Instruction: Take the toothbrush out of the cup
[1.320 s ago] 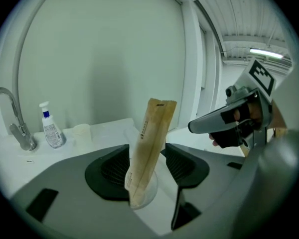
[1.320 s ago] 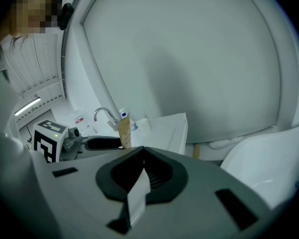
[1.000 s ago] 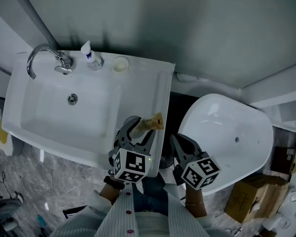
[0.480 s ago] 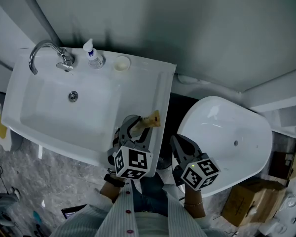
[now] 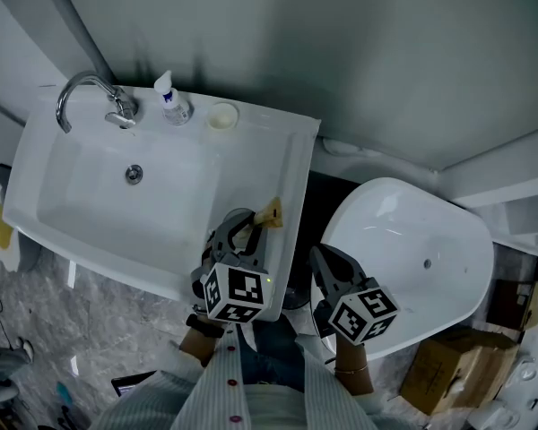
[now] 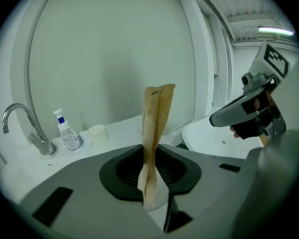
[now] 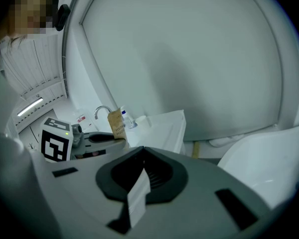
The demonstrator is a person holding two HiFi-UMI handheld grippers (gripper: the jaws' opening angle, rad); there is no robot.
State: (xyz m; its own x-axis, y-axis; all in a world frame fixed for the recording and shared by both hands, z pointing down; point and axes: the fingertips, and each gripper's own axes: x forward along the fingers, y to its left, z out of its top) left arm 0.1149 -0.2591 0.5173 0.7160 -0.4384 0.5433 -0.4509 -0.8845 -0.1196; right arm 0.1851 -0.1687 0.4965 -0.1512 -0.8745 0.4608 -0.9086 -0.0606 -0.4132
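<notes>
A slim brown paper packet (image 6: 157, 128) stands upright between the jaws of my left gripper (image 6: 150, 195), pinched at its lower end. The jaws have just been closing and now press on it. In the head view, the left gripper (image 5: 242, 233) hovers over the sink's right rim with the packet (image 5: 270, 212) sticking out ahead. A small white cup (image 5: 221, 115) stands at the back of the sink; nothing shows above its rim. My right gripper (image 5: 321, 256) hangs shut and empty to the right of the sink, with its jaws (image 7: 138, 193) together.
The white sink (image 5: 36, 213) has a chrome faucet (image 5: 90, 97) and a soap bottle (image 5: 170, 102) at the back beside the cup. A white oval fixture (image 5: 412, 249) lies to the right. A cardboard box (image 5: 448, 365) sits on the floor at the lower right.
The left gripper's jaws have come together on the paper packet, which now looks shorter and more upright in the head view. The right gripper has stayed where it was.
</notes>
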